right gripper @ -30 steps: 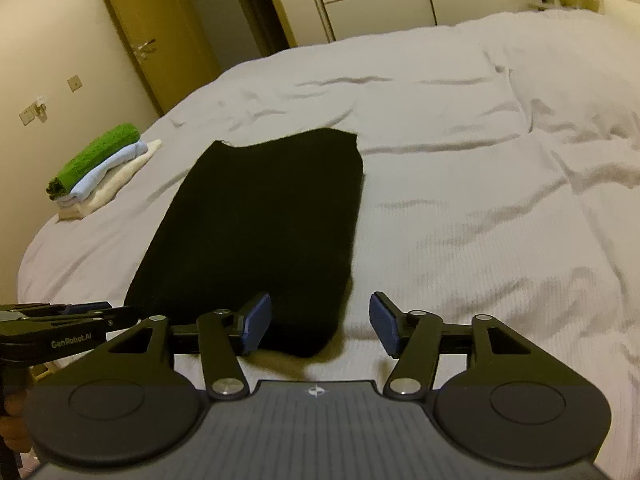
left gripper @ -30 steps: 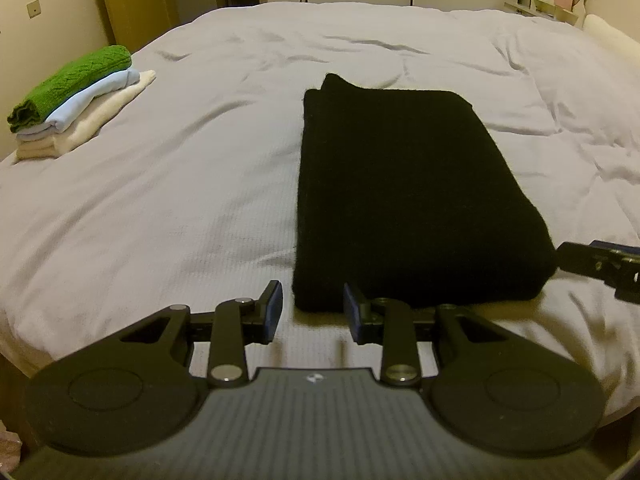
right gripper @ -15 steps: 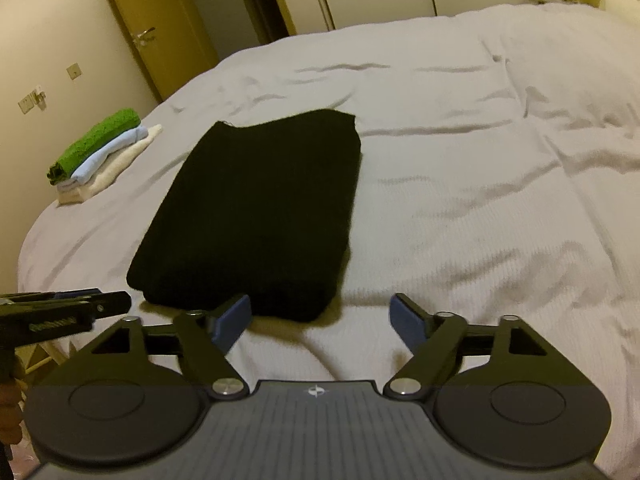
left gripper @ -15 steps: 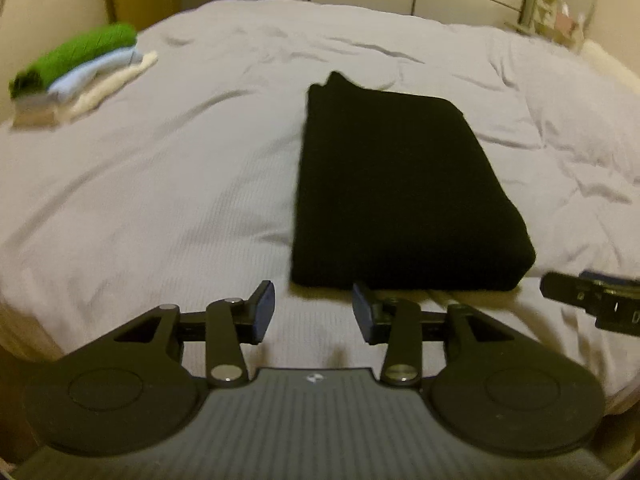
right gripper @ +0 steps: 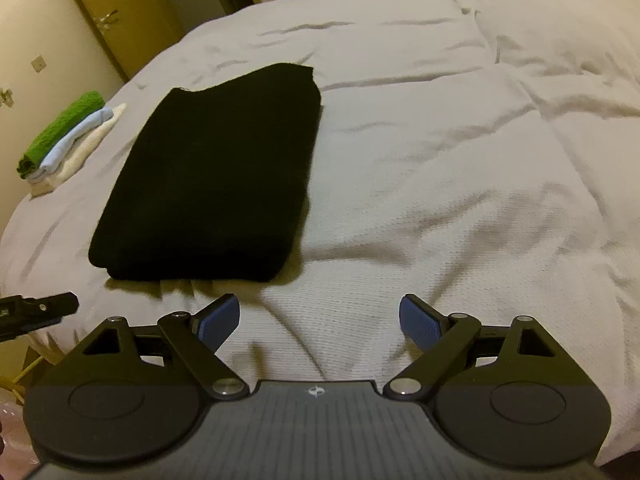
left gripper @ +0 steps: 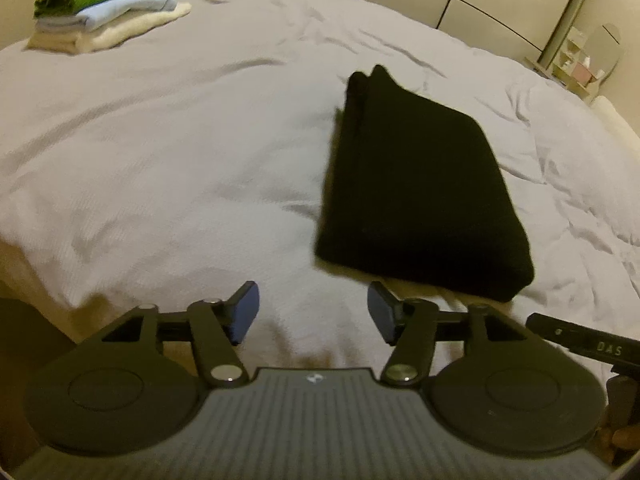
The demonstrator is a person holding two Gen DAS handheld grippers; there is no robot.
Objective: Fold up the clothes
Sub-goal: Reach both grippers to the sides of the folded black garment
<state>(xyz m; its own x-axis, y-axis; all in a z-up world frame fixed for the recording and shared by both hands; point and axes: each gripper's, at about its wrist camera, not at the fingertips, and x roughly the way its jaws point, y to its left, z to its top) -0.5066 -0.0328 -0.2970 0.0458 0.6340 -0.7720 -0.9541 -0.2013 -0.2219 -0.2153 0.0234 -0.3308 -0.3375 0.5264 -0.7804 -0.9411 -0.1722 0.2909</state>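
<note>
A black garment lies folded into a rectangle on the grey bed cover; it also shows in the right wrist view. My left gripper is open and empty, near the bed's front edge, short of the garment's near left corner. My right gripper is open wide and empty, to the right of the garment's near edge. Neither touches the garment.
A stack of folded clothes, green on light blue on cream, sits at the bed's far left corner, also in the right wrist view. A wooden door and wardrobe doors stand behind the bed. A small shelf is at the far right.
Both grippers have pulled back from the garment's near edge and opened wider. The left one swung left, so the stack looks closer. The garment has not moved.
</note>
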